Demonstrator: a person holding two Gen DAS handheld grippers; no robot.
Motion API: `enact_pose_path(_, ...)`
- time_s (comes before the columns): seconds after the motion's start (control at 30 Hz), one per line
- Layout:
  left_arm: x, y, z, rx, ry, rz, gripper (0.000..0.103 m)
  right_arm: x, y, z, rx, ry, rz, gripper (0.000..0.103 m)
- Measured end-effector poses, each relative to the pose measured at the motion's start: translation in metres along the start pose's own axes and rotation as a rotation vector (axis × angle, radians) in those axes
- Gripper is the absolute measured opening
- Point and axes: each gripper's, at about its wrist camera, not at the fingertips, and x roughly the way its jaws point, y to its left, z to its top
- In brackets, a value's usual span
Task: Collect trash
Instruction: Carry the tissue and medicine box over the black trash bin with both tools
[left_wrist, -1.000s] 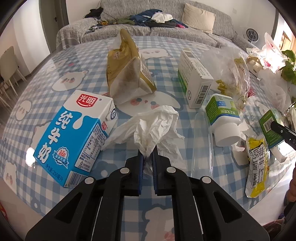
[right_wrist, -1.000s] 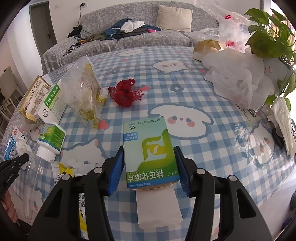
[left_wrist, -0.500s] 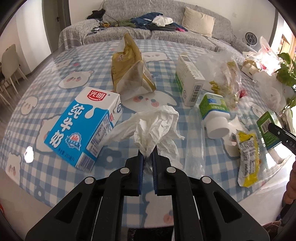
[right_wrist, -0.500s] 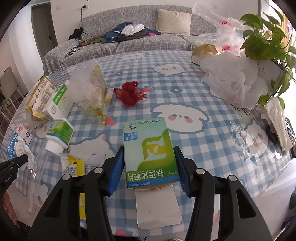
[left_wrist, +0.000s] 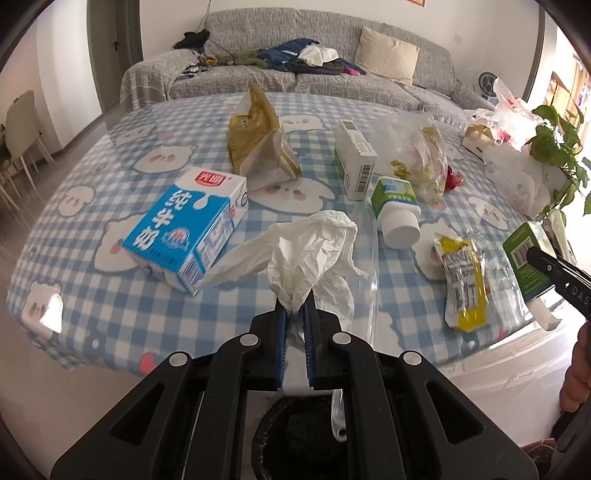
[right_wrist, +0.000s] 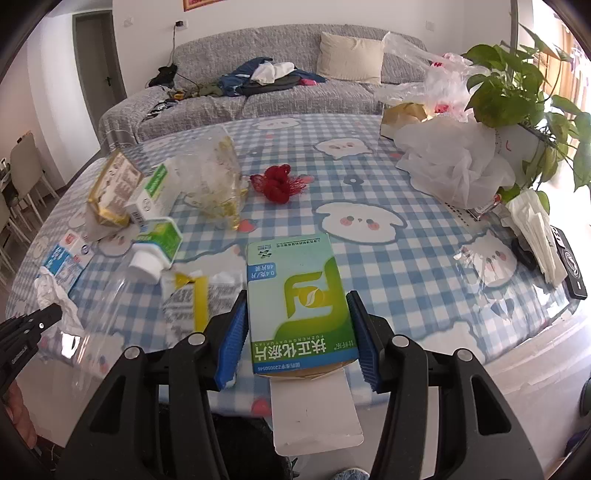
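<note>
Checked tablecloth (left_wrist: 110, 295) before grey sofa (left_wrist: 369, 81)

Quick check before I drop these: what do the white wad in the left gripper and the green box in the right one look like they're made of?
White wad: thin tissue paper or soft film by its matte, crumpled, limp folds; cannot tell which. Green box: printed paperboard, slightly glossy, with crisp edges and a plain white flap hanging open at its near end.
</note>
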Motion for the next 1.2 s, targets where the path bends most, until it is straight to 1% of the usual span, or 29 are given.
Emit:
enact_pose_path(0.33, -0.033, 0.003, -0.027, 0.004, -0.026, -0.01, 0.007, -0.039, 0.002, -0.028, 0.002, -0.037, 0.007, 0.05)
enact_pose_path(0.63, -0.062, 0.012, -0.06, -0.005, -0.057, -0.021, 0.007, -0.067, 0.016, -0.058, 0.013, -0.07, 0.033, 0.05)
enact_pose_path(0.73, -0.069, 0.017, -0.075, -0.018, -0.055, -0.028, 0.007, -0.075, 0.02, -0.067, 0.02, -0.082, 0.043, 0.05)
enact_pose_path(0.87, -0.073, 0.024, -0.092, -0.036, -0.043, -0.038, 0.007, -0.081, 0.026, -0.08, 0.032, -0.077, 0.058, 0.05)
enact_pose_path(1.2, -0.072, 0.029, -0.127, -0.059, -0.015, -0.043, 0.007, -0.082, 0.049, -0.113, 0.002, -0.04, 0.064, 0.05)
